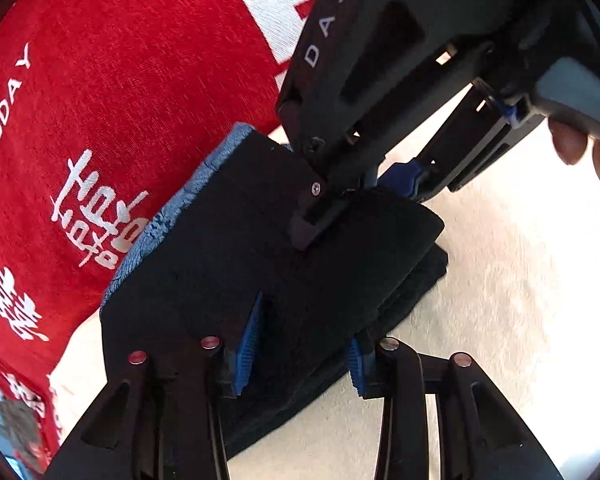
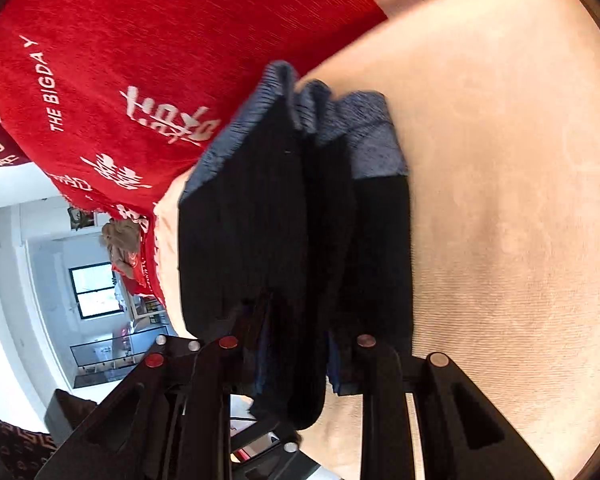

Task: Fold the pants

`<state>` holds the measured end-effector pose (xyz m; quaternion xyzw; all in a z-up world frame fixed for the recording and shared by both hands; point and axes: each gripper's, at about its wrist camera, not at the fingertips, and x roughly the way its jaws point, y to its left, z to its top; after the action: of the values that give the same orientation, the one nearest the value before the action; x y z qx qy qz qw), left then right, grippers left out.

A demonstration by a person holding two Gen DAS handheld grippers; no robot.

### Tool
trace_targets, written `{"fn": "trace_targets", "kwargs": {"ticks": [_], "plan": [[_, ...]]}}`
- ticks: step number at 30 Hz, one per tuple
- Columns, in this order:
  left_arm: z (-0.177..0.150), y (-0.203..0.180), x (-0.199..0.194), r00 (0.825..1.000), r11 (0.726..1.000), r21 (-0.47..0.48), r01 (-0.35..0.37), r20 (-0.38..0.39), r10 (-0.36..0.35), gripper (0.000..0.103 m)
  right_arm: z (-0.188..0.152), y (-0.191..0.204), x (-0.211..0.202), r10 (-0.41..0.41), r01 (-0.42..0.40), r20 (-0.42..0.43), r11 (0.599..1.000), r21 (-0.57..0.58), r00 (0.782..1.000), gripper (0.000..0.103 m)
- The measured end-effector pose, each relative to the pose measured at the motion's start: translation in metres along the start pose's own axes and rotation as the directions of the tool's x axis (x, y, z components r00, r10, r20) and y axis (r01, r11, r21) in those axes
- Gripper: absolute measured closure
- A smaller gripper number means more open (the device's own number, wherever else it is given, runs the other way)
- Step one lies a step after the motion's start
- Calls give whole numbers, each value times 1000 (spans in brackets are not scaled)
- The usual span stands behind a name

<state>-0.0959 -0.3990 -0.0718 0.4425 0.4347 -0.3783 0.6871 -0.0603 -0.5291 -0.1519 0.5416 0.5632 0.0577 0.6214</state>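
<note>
The pants (image 1: 236,264) are black with a blue-grey waistband (image 1: 168,216), folded into a thick bundle over the cream bed surface (image 1: 500,280). My left gripper (image 1: 304,344) is shut on the near edge of the bundle, blue pads pressed into the cloth. My right gripper (image 1: 340,204) reaches in from the upper right and clamps the far edge. In the right wrist view the pants (image 2: 260,220) hang in layers between the right gripper's fingers (image 2: 296,364), waistband (image 2: 372,144) at the far end.
A red blanket (image 1: 120,100) with white lettering covers the bed to the left and behind; it also shows in the right wrist view (image 2: 140,60). The cream sheet (image 2: 500,220) spreads to the right. A room with a window (image 2: 92,292) lies off the bed's left edge.
</note>
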Motion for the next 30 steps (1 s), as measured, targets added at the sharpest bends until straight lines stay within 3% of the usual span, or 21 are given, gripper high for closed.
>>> {"fn": "trace_targets", "kwargs": {"ticks": [2,4,5,10,13,16,19,22,24,26,28,30], "plan": [[-4,4,-9,999,999,-3,41,-22,-41,58,-3,0,-1,-2,2,2,1000,-6,1000,77],[-12,9,-23,997,998,-3,60,-41,-60,40,-5,6,-1,-41,41,-4,999,-26,999,77],[-16,13,-30,997,998,-15,62,-44,-63,37,-6,14,2,-70,69,-3,997,-41,998,77],[-31,61,-47,992,982,-179,57,-101,-76,36,-17,27,-6,-179,179,6,980,-87,984,76],[-39,113,-31,978,928,-370,36,-177,-109,36,-24,21,-17,-217,217,9,975,-56,976,71],[-50,161,-6,953,849,-528,9,-252,-167,36,-31,32,-38,-296,303,77,947,-107,952,63],[-58,190,12,951,792,-611,-6,-249,-185,36,-36,57,-55,-281,304,156,940,-153,947,62],[-64,192,32,943,763,-647,18,-243,-228,36,-31,85,-47,-285,325,193,919,-224,939,62],[-69,189,49,936,759,-651,13,-260,-238,28,-27,93,-30,-317,358,190,899,-253,929,62],[-71,183,52,944,764,-645,1,-251,-214,27,-25,84,-11,-342,372,156,893,-254,927,62],[-72,179,50,945,765,-644,14,-241,-220,21,-30,66,14,-422,435,104,869,-237,901,63],[-70,174,49,942,782,-623,29,-245,-231,14,-39,61,11,-412,436,148,869,-235,899,63]]}}
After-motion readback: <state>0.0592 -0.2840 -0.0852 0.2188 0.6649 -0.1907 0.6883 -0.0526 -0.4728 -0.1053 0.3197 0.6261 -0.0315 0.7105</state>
